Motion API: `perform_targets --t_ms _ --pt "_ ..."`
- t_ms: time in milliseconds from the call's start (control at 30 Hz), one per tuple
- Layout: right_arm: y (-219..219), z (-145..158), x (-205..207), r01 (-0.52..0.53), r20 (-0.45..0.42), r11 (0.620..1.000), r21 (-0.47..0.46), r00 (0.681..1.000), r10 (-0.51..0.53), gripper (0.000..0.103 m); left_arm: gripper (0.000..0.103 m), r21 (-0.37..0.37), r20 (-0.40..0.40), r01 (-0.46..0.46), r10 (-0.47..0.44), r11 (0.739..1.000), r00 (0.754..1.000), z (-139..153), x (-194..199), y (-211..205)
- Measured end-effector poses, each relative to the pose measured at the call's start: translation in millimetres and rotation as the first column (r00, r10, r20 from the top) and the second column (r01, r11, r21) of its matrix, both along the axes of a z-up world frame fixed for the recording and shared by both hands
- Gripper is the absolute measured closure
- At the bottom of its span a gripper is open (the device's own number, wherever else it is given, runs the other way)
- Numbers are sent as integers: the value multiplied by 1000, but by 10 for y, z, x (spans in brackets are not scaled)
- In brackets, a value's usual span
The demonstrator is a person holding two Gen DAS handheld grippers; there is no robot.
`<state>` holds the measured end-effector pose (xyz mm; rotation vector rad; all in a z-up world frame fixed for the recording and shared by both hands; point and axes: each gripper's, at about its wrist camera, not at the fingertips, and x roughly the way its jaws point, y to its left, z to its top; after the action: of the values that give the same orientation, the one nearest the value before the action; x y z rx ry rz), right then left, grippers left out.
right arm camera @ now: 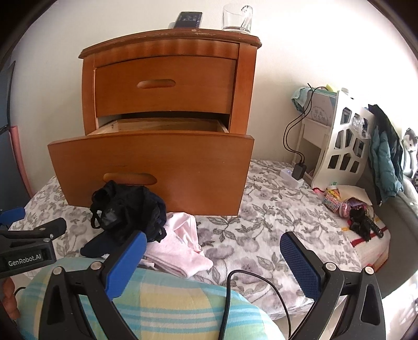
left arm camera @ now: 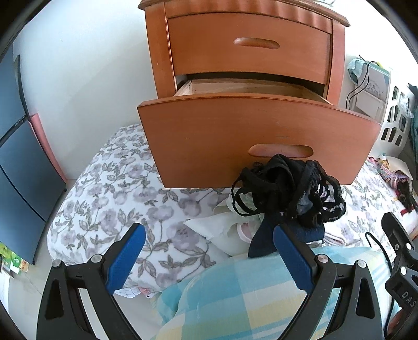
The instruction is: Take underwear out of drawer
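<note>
A wooden nightstand [right arm camera: 167, 86] stands on the floral bedspread with its lower drawer [right arm camera: 156, 167] pulled out; only bare wood shows inside. In front of the drawer a bundle of black lace underwear [left arm camera: 287, 188] [right arm camera: 125, 209] lies on a small heap with a navy piece [left arm camera: 261, 240] and a pink garment [right arm camera: 177, 245]. My left gripper [left arm camera: 209, 248] is open, its right pad beside the navy cloth, with nothing between the fingers. My right gripper [right arm camera: 213, 253] is open over the bedspread, its left pad next to the heap.
A glass [right arm camera: 236, 18] and a phone [right arm camera: 188, 19] sit on the nightstand top. A white cut-out shelf [right arm camera: 342, 146], a charger with cable [right arm camera: 297, 170], a hanging jacket [right arm camera: 386, 157] and small clutter [right arm camera: 350, 206] are on the right. A plaid blanket [right arm camera: 156, 300] fills the foreground. A blue cabinet [left arm camera: 18, 157] stands left.
</note>
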<state>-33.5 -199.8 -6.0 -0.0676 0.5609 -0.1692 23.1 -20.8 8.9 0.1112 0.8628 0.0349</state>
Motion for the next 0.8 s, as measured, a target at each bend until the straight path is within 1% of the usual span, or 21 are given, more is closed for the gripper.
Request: perform_targets --t_ms 267,567,800 --pt "23 4 -74 -1 8 1000 -6 1000 1 0 5 8 20 19 -19 1000 1000 20 -116 -39" --pt "80 6 -110 -11 17 999 -31 1000 11 0 5 13 19 -18 18 1000 1000 -5 -118 12" --pt "99 2 -119 -13 19 999 -40 1000 14 0 5 26 0 -14 14 1000 1000 -65 -101 13"
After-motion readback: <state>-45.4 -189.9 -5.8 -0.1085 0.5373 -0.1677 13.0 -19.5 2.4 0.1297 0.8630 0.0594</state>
